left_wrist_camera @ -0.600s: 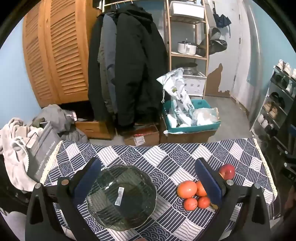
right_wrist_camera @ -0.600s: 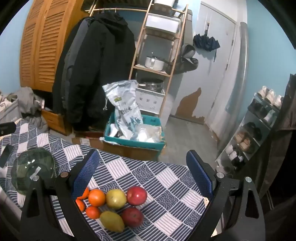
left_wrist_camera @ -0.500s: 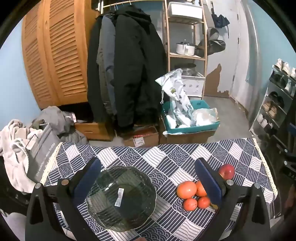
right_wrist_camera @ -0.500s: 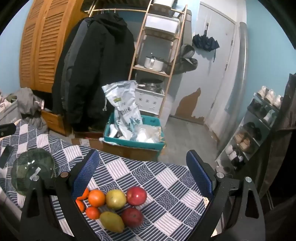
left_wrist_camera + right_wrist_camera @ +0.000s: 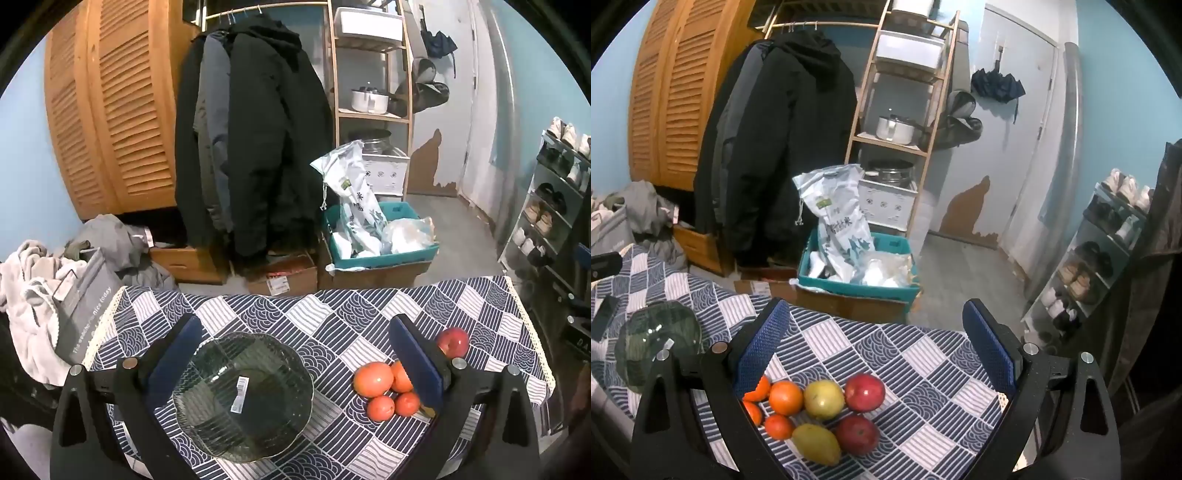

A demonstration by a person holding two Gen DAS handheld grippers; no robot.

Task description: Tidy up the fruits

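A dark glass plate point(image 5: 243, 395) lies on the blue patterned tablecloth point(image 5: 332, 317), between the fingers of my open, empty left gripper point(image 5: 295, 365). Several oranges point(image 5: 373, 379) and a red apple point(image 5: 453, 342) lie to its right. In the right wrist view my right gripper point(image 5: 879, 347) is open and empty above the fruit pile: oranges point(image 5: 785, 397), a yellow pear point(image 5: 823, 399), a mango point(image 5: 816, 443) and two red apples point(image 5: 865, 392). The plate point(image 5: 657, 343) shows at the left there.
Beyond the table's far edge stand a teal crate with bags point(image 5: 376, 240), cardboard boxes point(image 5: 282, 277), hanging coats point(image 5: 255, 147), a wooden shelf point(image 5: 373, 92) and a shoe rack point(image 5: 554, 206). A grey bag and clothes point(image 5: 74, 280) sit at the left.
Both views have shifted only slightly; the left gripper has risen a little. The fruit and plate have not moved.
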